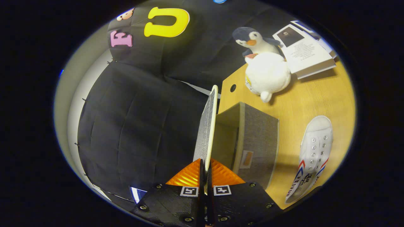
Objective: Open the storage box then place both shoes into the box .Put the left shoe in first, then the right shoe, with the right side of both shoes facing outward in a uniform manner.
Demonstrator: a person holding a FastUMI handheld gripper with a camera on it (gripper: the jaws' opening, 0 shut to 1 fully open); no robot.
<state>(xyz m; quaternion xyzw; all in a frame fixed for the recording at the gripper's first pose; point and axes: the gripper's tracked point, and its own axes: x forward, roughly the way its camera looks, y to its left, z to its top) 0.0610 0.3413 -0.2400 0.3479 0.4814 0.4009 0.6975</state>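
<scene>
Hand-held gripper [205, 171] clamped on lid [206, 126] — lifted clear of storage box [252, 142], box at two o'clock. Opening step nearly done; next, set lid aside on surface [312, 97] — then fetch shoe [312, 154] at three o'clock.

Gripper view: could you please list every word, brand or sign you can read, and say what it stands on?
"FEIYUE" (last letters uncertain): on the side of the white shoe.
Open booklet: print too small to read.
Patch on the storage box: no legible text.
Square markers on the gripper, whose fingers are shut on the lid: patterns, no words.
</scene>
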